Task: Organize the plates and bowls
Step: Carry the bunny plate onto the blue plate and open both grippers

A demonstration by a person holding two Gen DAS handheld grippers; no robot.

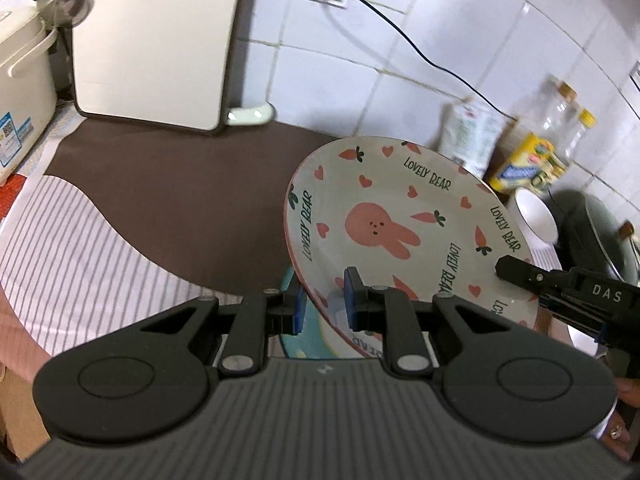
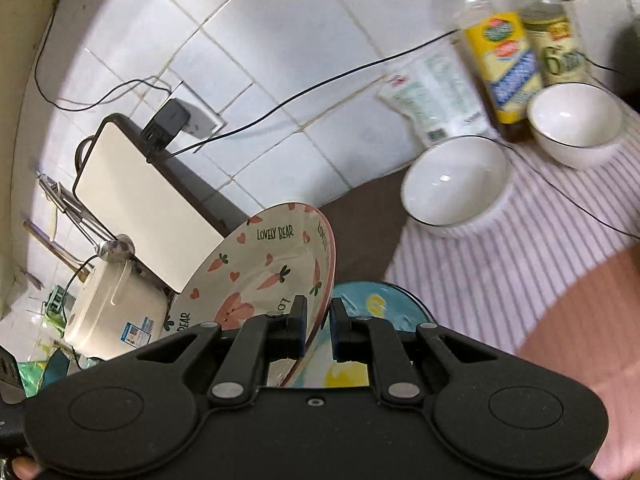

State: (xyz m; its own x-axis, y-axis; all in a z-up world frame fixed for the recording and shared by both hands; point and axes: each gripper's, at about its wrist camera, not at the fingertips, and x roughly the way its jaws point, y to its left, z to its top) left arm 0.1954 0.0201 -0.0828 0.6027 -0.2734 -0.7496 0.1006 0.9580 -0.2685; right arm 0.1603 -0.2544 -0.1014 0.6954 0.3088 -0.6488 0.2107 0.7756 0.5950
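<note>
A white plate with a pink rabbit and "LOVELY BEAR" print [image 1: 400,216] is held tilted above the counter. My left gripper [image 1: 322,304] is shut on its near rim. My right gripper [image 2: 318,330] is shut on its opposite rim and shows in the left wrist view [image 1: 520,274]; the plate also shows in the right wrist view [image 2: 264,264]. Under the plate lies a blue plate with a yellow pattern [image 2: 372,308]. Two white bowls [image 2: 456,180] [image 2: 576,124] stand on the striped cloth at the right.
A white and brown appliance [image 1: 156,40] stands at the back on the brown mat [image 1: 180,196]. A cream rice cooker [image 1: 20,92] is at the left. Oil bottles [image 1: 536,152], a white pouch [image 1: 468,132], a dark pot [image 1: 592,232] and a black cable [image 1: 400,28] are at the right.
</note>
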